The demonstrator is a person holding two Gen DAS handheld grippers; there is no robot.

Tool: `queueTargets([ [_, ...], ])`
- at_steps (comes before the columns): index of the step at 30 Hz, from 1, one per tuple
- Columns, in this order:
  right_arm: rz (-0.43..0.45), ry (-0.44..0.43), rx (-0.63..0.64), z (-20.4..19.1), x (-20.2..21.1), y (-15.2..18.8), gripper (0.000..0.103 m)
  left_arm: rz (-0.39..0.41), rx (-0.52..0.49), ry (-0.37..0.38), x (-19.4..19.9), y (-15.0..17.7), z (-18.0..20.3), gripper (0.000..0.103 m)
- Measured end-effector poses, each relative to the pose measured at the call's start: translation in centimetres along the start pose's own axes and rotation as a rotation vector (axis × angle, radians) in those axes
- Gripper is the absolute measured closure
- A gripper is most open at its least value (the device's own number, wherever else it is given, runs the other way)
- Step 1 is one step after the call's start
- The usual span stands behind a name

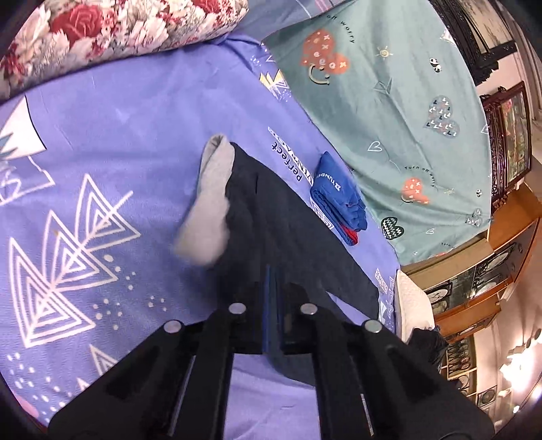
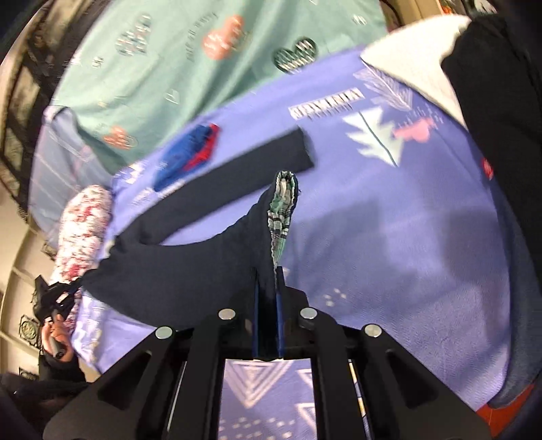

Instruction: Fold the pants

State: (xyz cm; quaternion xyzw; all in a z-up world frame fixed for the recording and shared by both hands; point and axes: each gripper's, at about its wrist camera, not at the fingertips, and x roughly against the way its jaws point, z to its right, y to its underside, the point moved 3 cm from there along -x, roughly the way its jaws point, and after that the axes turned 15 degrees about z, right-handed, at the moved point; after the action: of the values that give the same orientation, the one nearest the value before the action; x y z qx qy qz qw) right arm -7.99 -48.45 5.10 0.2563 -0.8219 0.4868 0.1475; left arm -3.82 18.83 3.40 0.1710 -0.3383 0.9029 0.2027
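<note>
Pants (image 1: 271, 216), dark navy, hung pinched in my left gripper (image 1: 271, 304) and right gripper (image 2: 267, 298) over a sheet (image 1: 118, 152) reading "perfect".

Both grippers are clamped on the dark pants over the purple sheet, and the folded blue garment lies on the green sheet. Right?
Not quite. The folded blue garment lies on the purple sheet, beside the green sheet, as the left wrist view shows. The rest holds.

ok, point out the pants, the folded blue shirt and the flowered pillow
pants (image 1: 271, 216), left wrist view, dark leg panel
folded blue shirt (image 1: 338, 193), left wrist view, top face
flowered pillow (image 1: 111, 30), left wrist view, rose print
</note>
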Motion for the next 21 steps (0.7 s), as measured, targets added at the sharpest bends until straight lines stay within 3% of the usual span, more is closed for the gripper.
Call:
queueTargets([
  [6, -0.036, 0.030, 0.010, -0.1, -0.9, 0.2, 0.095, -0.134, 0.091, -0.144, -2.1, 3.0, -5.7, 0.097],
  [8, -0.058, 0.044, 0.012, 0.2, -1.7, 0.8, 0.095, -0.155, 0.113, -0.182, -2.9, 3.9, -6.8, 0.077],
  [9, -0.063, 0.046, 0.010, 0.4, -2.0, 1.1, 0.095, -0.158, 0.127, -0.201, -3.1, 4.2, -7.2, 0.054],
  [10, -0.067, 0.049, 0.006, 0.5, -2.2, 1.2, 0.095, -0.155, 0.150, -0.230, -3.2, 4.4, -7.7, 0.040],
  [15, -0.060, 0.052, 0.014, 0.6, -2.1, 1.3, 0.095, -0.094, 0.173, -0.231, -4.6, 3.3, -8.0, 0.031],
  [21, -0.067, 0.060, 0.010, 0.7, -2.7, 1.9, 0.095, -0.052, 0.195, -0.192, -7.7, 2.4, -7.4, 0.030],
])
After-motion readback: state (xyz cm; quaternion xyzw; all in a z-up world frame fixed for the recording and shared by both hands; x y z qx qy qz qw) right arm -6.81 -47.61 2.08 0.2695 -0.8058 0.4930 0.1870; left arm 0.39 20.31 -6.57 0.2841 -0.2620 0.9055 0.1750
